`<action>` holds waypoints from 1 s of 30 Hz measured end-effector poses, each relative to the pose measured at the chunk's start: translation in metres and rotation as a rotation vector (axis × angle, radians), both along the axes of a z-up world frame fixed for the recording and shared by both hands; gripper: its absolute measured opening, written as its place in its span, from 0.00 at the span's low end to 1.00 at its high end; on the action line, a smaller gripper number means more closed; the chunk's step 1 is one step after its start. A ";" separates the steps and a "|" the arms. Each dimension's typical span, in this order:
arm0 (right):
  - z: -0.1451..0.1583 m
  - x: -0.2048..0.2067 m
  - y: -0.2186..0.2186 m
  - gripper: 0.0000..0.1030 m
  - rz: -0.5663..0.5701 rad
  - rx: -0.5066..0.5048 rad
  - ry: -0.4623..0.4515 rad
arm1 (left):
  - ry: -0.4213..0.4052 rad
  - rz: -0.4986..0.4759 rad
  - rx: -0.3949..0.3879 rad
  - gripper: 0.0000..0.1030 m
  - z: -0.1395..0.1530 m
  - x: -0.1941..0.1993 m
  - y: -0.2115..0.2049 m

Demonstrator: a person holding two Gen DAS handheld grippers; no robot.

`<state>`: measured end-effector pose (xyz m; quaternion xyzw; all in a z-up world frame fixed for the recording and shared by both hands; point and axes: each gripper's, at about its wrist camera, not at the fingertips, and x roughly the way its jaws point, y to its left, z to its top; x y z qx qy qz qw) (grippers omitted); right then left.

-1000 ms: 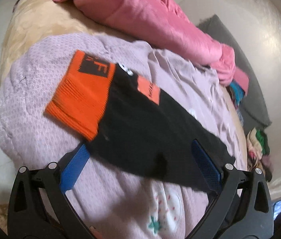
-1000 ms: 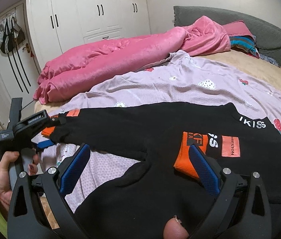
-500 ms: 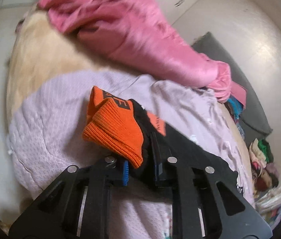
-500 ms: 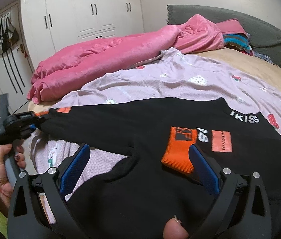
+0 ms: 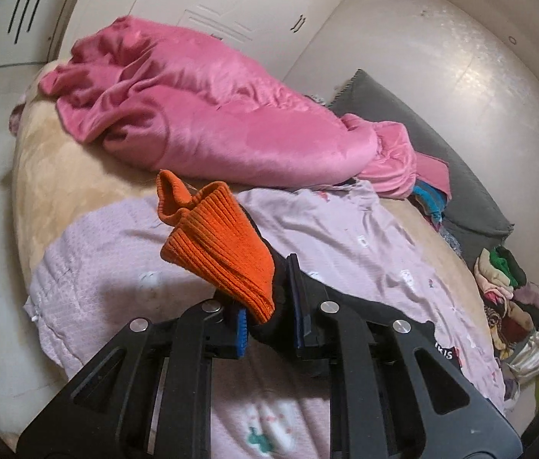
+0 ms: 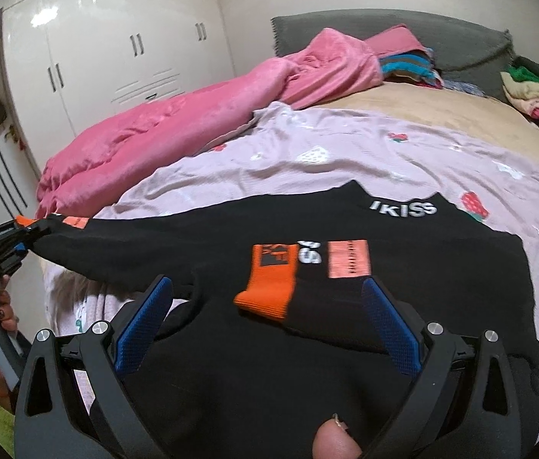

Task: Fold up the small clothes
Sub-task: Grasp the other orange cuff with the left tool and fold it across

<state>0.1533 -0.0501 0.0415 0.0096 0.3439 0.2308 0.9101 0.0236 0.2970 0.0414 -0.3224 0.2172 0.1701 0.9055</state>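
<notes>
The left tongs (image 5: pixel 269 317) were pinching the orange cuff (image 5: pixel 218 244) of the sleeve, blue pads pressed together on the knit, the sleeve lifted off the bed. From the right wrist view the black sweatshirt (image 6: pixel 307 344) lay flat on the lilac printed sheet (image 6: pixel 346 153), its left sleeve (image 6: pixel 124 244) drawn out taut toward the left tongs (image 6: pixel 21 235) at the edge of the bed. The right tongs (image 6: pixel 265 329) hovered spread wide above the chest, gripping nothing; the other orange cuff (image 6: pixel 269 285) lay already folded across the front.

To do this fold well, I'd say carry the pinched cuff inward across the chest with the sleeve kept taut, lay it level with the folded one, and use the right tongs to pin the body so it doesn't drag.

Writing: white "IKISS" (image 6: pixel 403 206) at the neckline. The orange patch (image 6: pixel 348 258) carried dark lettering, too blurred to read. A pink blanket (image 6: pixel 193 122) lay heaped behind.
</notes>
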 end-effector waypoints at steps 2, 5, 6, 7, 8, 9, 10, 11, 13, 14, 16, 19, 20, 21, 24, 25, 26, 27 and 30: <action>0.003 -0.001 -0.013 0.96 -0.024 0.018 -0.001 | -0.008 -0.007 0.015 0.09 0.009 0.002 -0.007; 0.007 -0.001 -0.030 0.96 -0.054 0.041 -0.006 | -0.016 -0.019 0.035 0.09 0.021 0.006 -0.018; 0.008 -0.001 -0.035 0.96 -0.064 0.047 -0.008 | -0.018 -0.025 0.045 0.09 0.026 0.008 -0.024; 0.009 -0.002 -0.040 0.96 -0.072 0.052 -0.010 | -0.019 -0.027 0.051 0.09 0.028 0.009 -0.026; 0.010 -0.002 -0.048 0.96 -0.086 0.059 -0.012 | -0.022 -0.033 0.060 0.09 0.033 0.011 -0.031; 0.011 -0.002 -0.052 0.96 -0.100 0.057 -0.014 | -0.023 -0.039 0.068 0.09 0.036 0.013 -0.035; 0.012 -0.003 -0.057 0.96 -0.130 0.036 -0.024 | -0.023 -0.045 0.075 0.09 0.039 0.015 -0.039; 0.015 -0.005 -0.061 0.96 -0.165 0.001 -0.041 | -0.025 -0.056 0.082 0.09 0.043 0.018 -0.045; 0.018 -0.007 -0.070 0.96 -0.192 -0.011 -0.062 | -0.027 -0.071 0.095 0.08 0.049 0.022 -0.054; 0.020 -0.008 -0.077 0.96 -0.204 0.001 -0.063 | -0.028 -0.083 0.102 0.08 0.052 0.025 -0.060; 0.021 -0.009 -0.088 0.96 -0.221 0.022 -0.063 | -0.028 -0.105 0.114 0.08 0.058 0.031 -0.072; 0.022 -0.010 -0.105 0.96 -0.248 0.041 -0.062 | -0.026 -0.128 0.133 0.08 0.063 0.038 -0.086; 0.022 -0.009 -0.109 0.96 -0.254 0.047 -0.062 | -0.025 -0.139 0.144 0.08 0.066 0.040 -0.092; 0.022 -0.010 -0.116 0.96 -0.263 0.058 -0.061 | -0.025 -0.148 0.154 0.08 0.068 0.043 -0.098; 0.024 -0.013 -0.132 0.96 -0.283 0.078 -0.063 | -0.027 -0.174 0.176 0.08 0.075 0.050 -0.113; 0.024 -0.014 -0.139 0.96 -0.291 0.088 -0.064 | -0.028 -0.186 0.185 0.08 0.078 0.053 -0.120; 0.025 -0.015 -0.144 0.96 -0.299 0.097 -0.064 | -0.030 -0.196 0.191 0.08 0.080 0.055 -0.124; 0.024 -0.016 -0.148 0.96 -0.307 0.103 -0.064 | -0.032 -0.204 0.196 0.08 0.082 0.056 -0.129; 0.025 -0.019 -0.161 0.96 -0.330 0.121 -0.065 | -0.039 -0.238 0.209 0.08 0.088 0.063 -0.145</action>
